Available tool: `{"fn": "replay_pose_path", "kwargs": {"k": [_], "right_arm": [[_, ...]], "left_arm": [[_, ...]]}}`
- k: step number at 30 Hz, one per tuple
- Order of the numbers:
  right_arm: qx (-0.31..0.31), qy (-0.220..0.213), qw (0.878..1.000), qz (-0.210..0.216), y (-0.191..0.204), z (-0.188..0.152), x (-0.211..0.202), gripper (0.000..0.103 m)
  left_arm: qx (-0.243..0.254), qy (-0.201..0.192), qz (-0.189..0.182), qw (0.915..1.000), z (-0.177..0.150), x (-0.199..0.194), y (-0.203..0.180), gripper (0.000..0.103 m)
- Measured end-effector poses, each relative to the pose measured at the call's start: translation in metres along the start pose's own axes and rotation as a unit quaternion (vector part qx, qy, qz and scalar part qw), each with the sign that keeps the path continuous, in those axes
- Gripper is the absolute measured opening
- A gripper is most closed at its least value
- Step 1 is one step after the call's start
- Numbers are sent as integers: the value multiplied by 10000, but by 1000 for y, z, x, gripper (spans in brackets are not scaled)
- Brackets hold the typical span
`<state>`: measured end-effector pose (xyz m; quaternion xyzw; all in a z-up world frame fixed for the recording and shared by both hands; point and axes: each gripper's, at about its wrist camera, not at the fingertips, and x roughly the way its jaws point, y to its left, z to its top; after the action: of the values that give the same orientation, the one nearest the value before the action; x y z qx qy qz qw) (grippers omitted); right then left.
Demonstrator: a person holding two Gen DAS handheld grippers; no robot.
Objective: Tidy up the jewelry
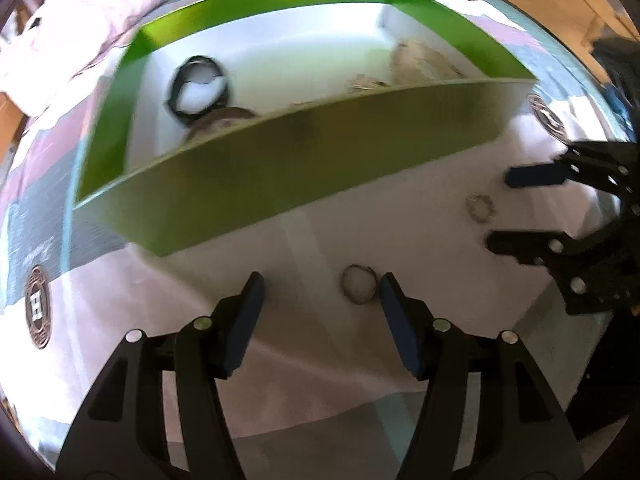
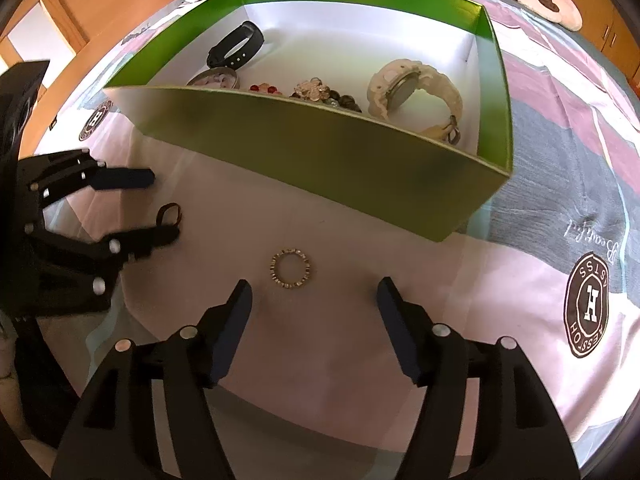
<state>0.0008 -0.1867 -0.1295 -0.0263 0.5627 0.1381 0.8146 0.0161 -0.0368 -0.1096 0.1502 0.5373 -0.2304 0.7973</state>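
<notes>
On a patterned bedspread point(image 2: 560, 184) with round brown logo patches stands an open green cardboard box with a white interior point(image 2: 320, 148). Inside it lie a black strap band point(image 2: 236, 48), a cream wristwatch with a round metal case point(image 2: 416, 88), a beaded bracelet of pink and dark stones point(image 2: 320, 94) and a small round tin point(image 2: 214, 79), all close to the near wall.

Outside the box, on the cloth, lies a gold ring set with small stones point(image 2: 291, 272), just ahead of the right gripper point(image 2: 314, 292) and nearer its left finger. Its jaws stand wide apart and hold nothing.

The left gripper point(image 1: 322, 288) is likewise spread wide and empty. A thin dark ring point(image 1: 358, 284) lies flat between its fingertips, close to the right pad point(image 1: 394, 296); contact cannot be confirmed, as this view is blurred.
</notes>
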Motion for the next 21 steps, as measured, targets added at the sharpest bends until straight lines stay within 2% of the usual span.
{"fn": "replay_pose_path", "kwargs": {"k": [3, 5, 10, 16, 21], "right_arm": [[-12, -3, 10000, -14, 1, 1, 1, 66], [7, -29, 10000, 0, 0, 2, 0, 66], [-101, -119, 9999, 11, 6, 2, -2, 66], [-353, -209, 9990, -157, 17, 1, 1, 66], [-494, -274, 9981, -239, 24, 3, 5, 61]], "left_arm": [[-258, -1, 183, 9995, 1, -1, 13, 62], [-347, -6, 172, 9992, 1, -2, 18, 60], [-144, -37, -35, 9999, 0, -7, 9, 60], [18, 23, -80, 10000, -1, -2, -2, 60], [34, 20, -96, 9999, 0, 0, -4, 58]]}}
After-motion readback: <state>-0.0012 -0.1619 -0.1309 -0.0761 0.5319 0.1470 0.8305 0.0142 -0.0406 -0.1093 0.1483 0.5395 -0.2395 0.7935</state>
